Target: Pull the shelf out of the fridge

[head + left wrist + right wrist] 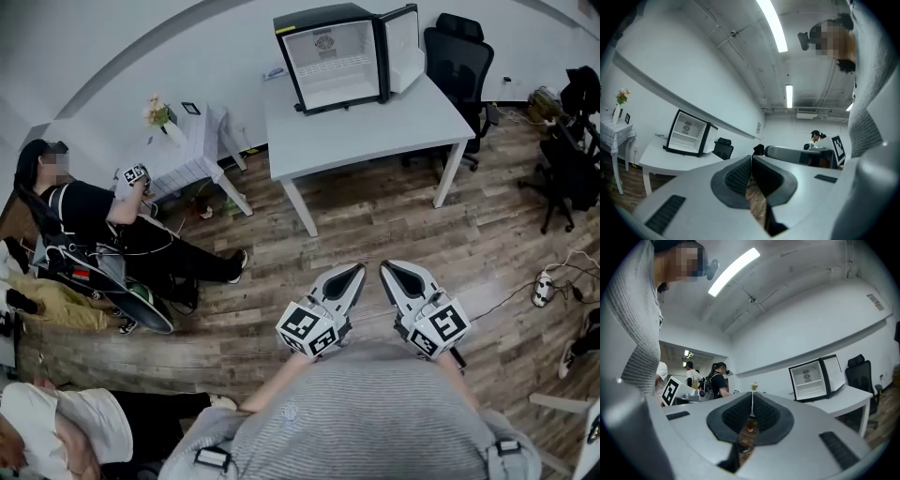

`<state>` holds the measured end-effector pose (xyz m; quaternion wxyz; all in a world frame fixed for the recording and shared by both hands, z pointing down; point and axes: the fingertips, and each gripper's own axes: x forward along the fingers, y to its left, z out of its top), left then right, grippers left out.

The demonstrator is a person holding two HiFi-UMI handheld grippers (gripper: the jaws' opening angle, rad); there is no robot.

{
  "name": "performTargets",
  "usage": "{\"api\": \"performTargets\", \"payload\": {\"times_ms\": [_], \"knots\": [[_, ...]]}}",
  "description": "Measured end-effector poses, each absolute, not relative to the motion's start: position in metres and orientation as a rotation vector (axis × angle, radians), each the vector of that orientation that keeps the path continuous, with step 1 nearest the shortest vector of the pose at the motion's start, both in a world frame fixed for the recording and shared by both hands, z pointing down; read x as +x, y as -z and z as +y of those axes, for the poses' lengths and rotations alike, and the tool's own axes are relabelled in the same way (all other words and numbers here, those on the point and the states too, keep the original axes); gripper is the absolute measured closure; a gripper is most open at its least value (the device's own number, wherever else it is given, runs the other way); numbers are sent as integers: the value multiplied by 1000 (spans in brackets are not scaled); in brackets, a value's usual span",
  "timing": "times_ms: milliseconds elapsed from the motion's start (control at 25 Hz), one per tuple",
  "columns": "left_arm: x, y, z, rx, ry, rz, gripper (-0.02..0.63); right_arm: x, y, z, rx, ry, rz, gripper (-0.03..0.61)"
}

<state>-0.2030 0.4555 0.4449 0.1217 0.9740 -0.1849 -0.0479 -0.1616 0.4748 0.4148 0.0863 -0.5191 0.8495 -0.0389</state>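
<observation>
A small black fridge (pixel 336 56) stands on the white table (pixel 375 131) with its door swung open to the right. Inside, a white shelf (pixel 337 62) spans the middle of the cavity. The fridge also shows in the left gripper view (pixel 689 133) and in the right gripper view (pixel 816 377). Both grippers are held close to the person's chest, far from the table. My left gripper (pixel 358 269) is shut and holds nothing. My right gripper (pixel 384 266) is shut too, with its tips touching and nothing between them.
A black office chair (pixel 459 66) stands right of the table. A small side table (pixel 192 155) with a flower vase is on the left, and a person (pixel 103 225) sits beside it on the floor. A power strip (pixel 542 286) and cables lie on the floor at right.
</observation>
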Motion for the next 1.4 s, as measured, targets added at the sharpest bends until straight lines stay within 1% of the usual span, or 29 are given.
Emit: {"api": "performTargets", "payload": {"times_ms": [760,1160,1400], "knots": [[-189,-446,451,2842,131,-554,598,-143,-424,479,-1559,159,2536,565],[-170,-455,409,2829,157,-523,598,-118,-436,449,-1647,175,2502,565],[-156,-468,350,2828,170,-514,598,-98,-451,393,-1681,184,2483,565]]}}
